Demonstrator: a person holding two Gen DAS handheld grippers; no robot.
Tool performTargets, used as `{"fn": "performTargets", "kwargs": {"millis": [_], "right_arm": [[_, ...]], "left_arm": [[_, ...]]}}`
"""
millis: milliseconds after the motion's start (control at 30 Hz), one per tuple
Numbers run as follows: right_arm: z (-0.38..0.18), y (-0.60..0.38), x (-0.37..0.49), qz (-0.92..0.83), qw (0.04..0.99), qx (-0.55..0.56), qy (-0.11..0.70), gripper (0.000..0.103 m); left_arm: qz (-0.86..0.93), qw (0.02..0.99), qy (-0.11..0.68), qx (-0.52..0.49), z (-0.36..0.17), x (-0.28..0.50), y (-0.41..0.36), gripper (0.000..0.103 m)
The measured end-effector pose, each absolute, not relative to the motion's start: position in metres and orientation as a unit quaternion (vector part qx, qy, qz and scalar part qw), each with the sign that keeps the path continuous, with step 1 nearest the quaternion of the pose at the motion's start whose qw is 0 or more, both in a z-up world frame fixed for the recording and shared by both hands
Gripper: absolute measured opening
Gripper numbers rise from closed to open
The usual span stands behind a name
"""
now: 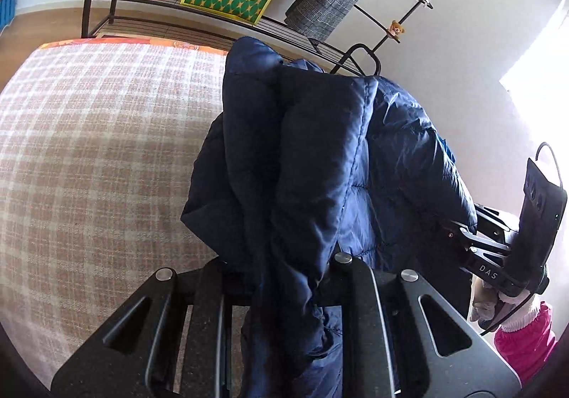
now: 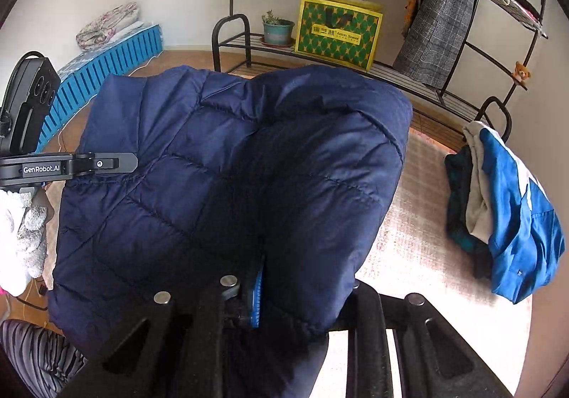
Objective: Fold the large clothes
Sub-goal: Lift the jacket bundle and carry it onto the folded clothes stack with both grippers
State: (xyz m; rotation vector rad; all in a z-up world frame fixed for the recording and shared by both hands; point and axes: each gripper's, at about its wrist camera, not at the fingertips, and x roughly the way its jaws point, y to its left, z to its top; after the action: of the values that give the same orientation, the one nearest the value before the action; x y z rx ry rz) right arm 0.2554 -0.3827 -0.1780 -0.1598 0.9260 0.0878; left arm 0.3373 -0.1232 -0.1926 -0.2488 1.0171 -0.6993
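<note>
both tongs are closed on the navy puffer jacket [image 2: 227, 184], our left gripper [image 1: 284, 277] and right gripper [image 2: 256, 291] each pinching an edge so it hangs bunched between them above the checked bed cover [image 1: 89, 135]. we judge this the lift between folds, and next we must lower it flat and bring the halves together evenly. its long axis seems to run away from us toward the metal rack [image 2: 249, 39].
</note>
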Motion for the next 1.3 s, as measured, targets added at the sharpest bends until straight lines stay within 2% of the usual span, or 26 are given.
{"fn": "performTargets", "kwargs": {"millis": [267,500,767,1000,1300], "right_arm": [[-0.156,-0.424,0.237,0.011,0.896,-0.097,0.433,0.021],[-0.141,-0.491,0.222,-0.037,0.9,-0.09,0.424,0.021],[-0.112,-0.576,0.213,-0.095,0.907,-0.074,0.403,0.02],[-0.075,-0.646,0.235,-0.155,0.903,-0.108,0.385,0.019],[-0.056,-0.718,0.309,-0.228,0.886,-0.173,0.364,0.019]], "left_arm": [[-0.358,0.805,0.467,-0.082,-0.17,0.329,-0.187,0.017],[-0.406,0.794,0.452,-0.039,-0.154,0.319,-0.276,0.017],[-0.464,0.774,0.429,-0.045,-0.136,0.334,-0.374,0.016],[-0.498,0.77,0.398,-0.033,-0.117,0.368,-0.465,0.016],[-0.503,0.78,0.367,-0.053,-0.106,0.432,-0.568,0.016]]}}
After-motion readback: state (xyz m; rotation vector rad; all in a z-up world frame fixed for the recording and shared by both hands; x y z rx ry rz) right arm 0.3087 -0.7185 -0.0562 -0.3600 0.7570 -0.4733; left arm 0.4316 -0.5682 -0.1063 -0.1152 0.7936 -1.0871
